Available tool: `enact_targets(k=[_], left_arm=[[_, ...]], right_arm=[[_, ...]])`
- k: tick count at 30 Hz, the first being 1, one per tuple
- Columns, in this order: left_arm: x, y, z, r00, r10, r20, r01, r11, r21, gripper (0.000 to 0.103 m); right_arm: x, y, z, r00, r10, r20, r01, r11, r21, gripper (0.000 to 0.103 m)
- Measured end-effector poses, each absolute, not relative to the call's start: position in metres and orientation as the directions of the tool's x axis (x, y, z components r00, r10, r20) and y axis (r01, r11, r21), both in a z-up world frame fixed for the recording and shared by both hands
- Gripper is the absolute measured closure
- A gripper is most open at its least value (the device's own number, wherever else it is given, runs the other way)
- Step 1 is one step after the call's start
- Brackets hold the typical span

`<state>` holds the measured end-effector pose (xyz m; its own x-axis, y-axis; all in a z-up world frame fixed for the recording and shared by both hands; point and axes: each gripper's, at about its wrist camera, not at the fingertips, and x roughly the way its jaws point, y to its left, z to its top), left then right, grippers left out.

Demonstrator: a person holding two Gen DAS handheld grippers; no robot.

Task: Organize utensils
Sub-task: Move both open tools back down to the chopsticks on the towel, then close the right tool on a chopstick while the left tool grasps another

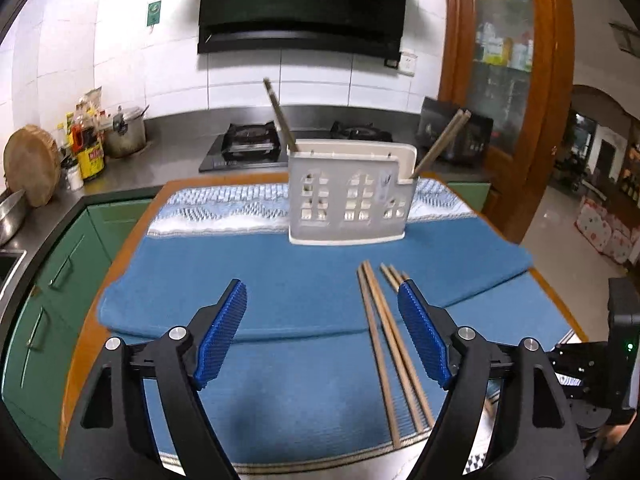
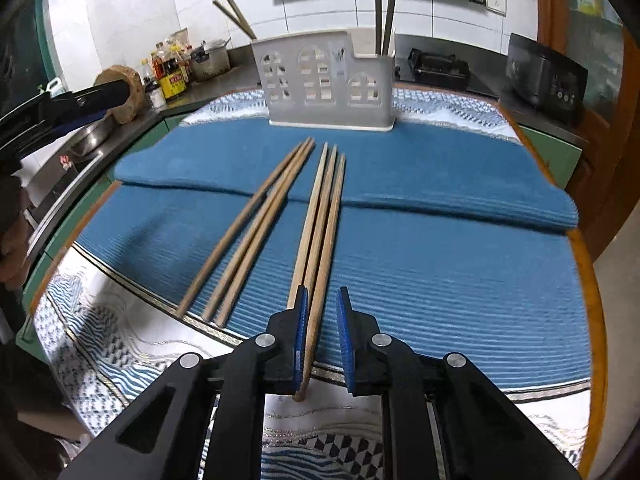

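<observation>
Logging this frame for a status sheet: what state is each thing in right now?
Left tongs: open, empty, above the cloth.
Right tongs: open, one chopstick between the pads, not gripped.
Holder: upright on the cloth, chopsticks leaning at its left end and upright at its right end.
Six loose chopsticks: lying flat on the cloth in two groups of three.

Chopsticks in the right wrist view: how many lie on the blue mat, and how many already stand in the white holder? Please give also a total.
Chopsticks lying on the blue mat: 6, a group of 3 and a group of 3
Chopsticks standing in the white holder: 4, a pair and a pair
Total: 10
</observation>
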<state>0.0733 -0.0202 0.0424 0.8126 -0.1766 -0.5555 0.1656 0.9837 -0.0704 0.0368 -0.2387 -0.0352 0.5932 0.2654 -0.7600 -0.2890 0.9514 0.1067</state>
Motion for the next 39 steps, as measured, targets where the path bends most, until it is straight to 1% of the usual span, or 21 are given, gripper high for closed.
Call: enact_targets(k=[4, 11, 23, 27, 32, 39], left_arm=[[0.070, -0.023, 0.028, 0.798, -0.176, -0.577, 0.163, 0.984, -0.074, 0.026], [0.070, -0.027, 0.007, 0.769, -0.174, -0.616, 0.159, 0.984, -0.079, 0.026], [0.068, -0.026, -0.028, 0.711, -0.166, -0.683, 0.140, 0.986, -0.094, 0.026], [0.066, -0.027, -0.035, 0.699, -0.167, -0.695, 0.137, 0.986, -0.099, 0.026], [0.064, -0.030, -0.042, 0.683, -0.176, -0.709, 0.137, 0.984, -0.113, 0.026], [0.066, -0.046, -0.051, 0.662, -0.210, -0.720, 0.171, 0.977, -0.128, 0.029]], right_arm=[[0.042, -0.237, -0.044, 0.581, 0.264, -0.770, -0.275, 0.954, 0.120, 0.092], [0.048, -0.235, -0.056, 0.564, 0.266, -0.782, -0.256, 0.957, 0.140, 0.093], [0.050, -0.229, -0.059, 0.570, 0.236, -0.787, -0.253, 0.962, 0.105, 0.094], [0.048, -0.230, -0.064, 0.554, 0.230, -0.800, -0.253, 0.962, 0.101, 0.095], [0.047, -0.233, -0.064, 0.563, 0.236, -0.792, -0.243, 0.963, 0.114, 0.095], [0.041, -0.237, -0.065, 0.574, 0.245, -0.782, -0.240, 0.963, 0.126, 0.096]])
